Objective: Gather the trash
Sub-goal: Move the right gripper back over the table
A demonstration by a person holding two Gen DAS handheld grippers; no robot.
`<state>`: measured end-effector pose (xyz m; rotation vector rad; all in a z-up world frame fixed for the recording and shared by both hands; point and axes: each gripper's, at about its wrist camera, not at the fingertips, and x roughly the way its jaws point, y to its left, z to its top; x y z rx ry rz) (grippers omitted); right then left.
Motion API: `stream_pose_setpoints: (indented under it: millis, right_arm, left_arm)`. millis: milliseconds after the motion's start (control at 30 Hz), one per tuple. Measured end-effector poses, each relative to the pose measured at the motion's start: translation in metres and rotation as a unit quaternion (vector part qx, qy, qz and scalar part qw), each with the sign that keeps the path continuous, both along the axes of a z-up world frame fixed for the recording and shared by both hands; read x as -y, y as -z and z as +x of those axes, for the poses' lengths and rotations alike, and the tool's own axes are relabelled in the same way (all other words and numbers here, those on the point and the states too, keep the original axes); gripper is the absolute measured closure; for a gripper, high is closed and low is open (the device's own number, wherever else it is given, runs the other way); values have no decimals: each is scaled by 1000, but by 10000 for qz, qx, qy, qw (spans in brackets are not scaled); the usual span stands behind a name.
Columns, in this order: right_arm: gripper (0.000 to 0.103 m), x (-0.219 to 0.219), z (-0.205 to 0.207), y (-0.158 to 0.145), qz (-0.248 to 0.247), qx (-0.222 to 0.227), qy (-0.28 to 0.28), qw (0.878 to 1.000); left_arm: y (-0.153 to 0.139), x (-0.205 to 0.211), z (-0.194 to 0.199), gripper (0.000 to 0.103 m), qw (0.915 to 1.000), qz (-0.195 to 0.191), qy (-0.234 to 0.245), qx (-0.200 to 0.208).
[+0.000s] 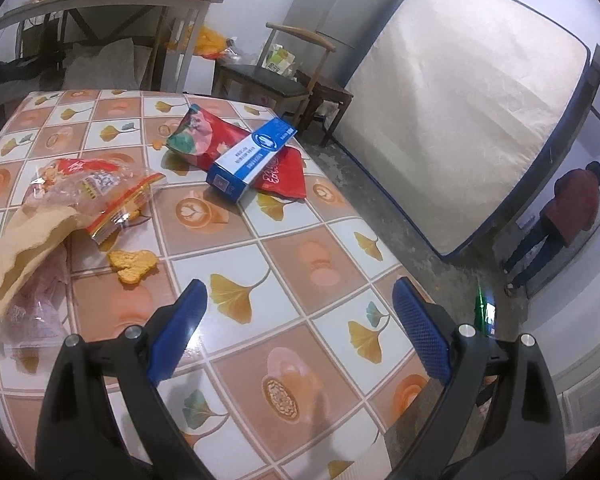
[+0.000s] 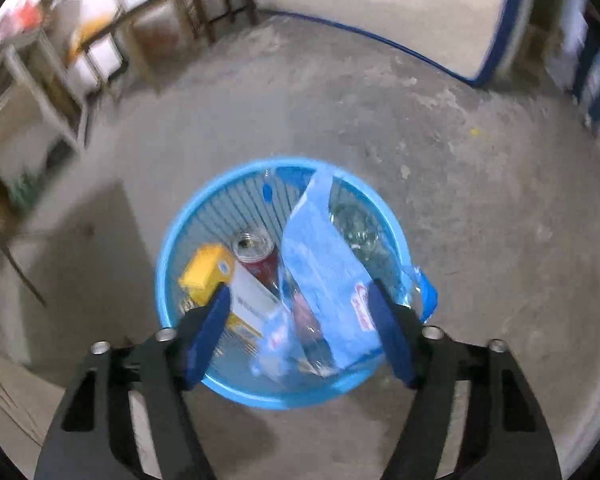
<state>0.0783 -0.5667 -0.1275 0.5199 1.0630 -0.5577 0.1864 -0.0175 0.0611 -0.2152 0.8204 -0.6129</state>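
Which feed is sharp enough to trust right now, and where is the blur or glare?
Left wrist view: sharp, with the blue box crisp and mild glare on the glossy tablecloth near the open left claw. Right wrist view: motion-blurred, worst at the edges; the blue bin stays readable.

My worktop (image 1: pixel 236 240) wears orange and white checks with yellow ginkgo leaves. On it lie a blue-and-white box (image 1: pixel 250 160) and a red wrapper (image 1: pixel 204 136). My bin (image 2: pixel 172 240) is sky blue, holding a yellow carton (image 2: pixel 206 270) and pale blue plastic (image 2: pixel 324 264).

Dim indoor light; right wrist view motion-blurred, both fisheye-bent at edges
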Motion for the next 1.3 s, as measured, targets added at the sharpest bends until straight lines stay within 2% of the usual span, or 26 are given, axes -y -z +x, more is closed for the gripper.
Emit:
stream_pose_setpoints:
  millis: [67,167,267,333,433,633,700,733,767,800,833,867,900,933,967,1000,1300]
  right_arm:
    - [65,8,8,21,241,-232,126,9994]
    - [86,6,32,76,208,-1190,-145,9926]
    - [93,1,52,129,30,-2171,-495,9749]
    - [94,-1,63,157,-62,-2671,-747,9607]
    - [94,0,72,184,28,-3089,-977,9461]
    - [94,2,84,205,79,-3447,-1313,9294]
    - [93,0,89,210,62,-3627,-1504,9197]
    - [92,-3,90,214,18,-3741,-1609,9133]
    - [87,-8,90,221,-27,-3949,-1785,9012]
    - [81,-12,89,225,-70,-4047,-1867,8951]
    - [79,-16,89,227,-190,-4146,-1998,8876]
    - [74,-18,89,225,-263,-4102,-2056,8881]
    - [63,-21,89,220,-342,-3977,-2108,8923]
    - [55,-24,89,213,-421,-3850,-2130,8970]
    - [41,-25,89,203,-516,-3675,-2144,9035]
    - [36,-25,87,192,-581,-3480,-2143,9108]
    - [32,-22,47,114,-626,-2434,-1893,9492]
  left_arm:
    - [4,2,3,13,10000,13,-17,-63]
    - [8,6,7,13,9999,65,-3,-143]
    - [10,12,12,13,9997,159,2,-160]
    - [10,15,14,13,9997,195,-12,-176]
    - [10,19,16,13,9995,248,-8,-196]
    - [9,25,17,13,9992,320,-34,-232]
    - [9,28,16,13,9992,315,-20,-250]
    - [9,29,15,13,9992,317,-16,-257]
    - [9,31,14,13,9992,319,-5,-259]
    - [9,32,13,13,9991,328,9,-260]
    - [9,33,13,13,9991,341,22,-257]
    - [8,34,11,13,9991,353,41,-246]
    - [8,35,10,13,9990,364,52,-236]
    - [7,37,8,13,9990,389,74,-218]
    - [6,37,7,13,9989,405,89,-196]
    - [5,38,6,13,9990,407,96,-178]
    - [0,37,-8,13,9991,348,218,-74]
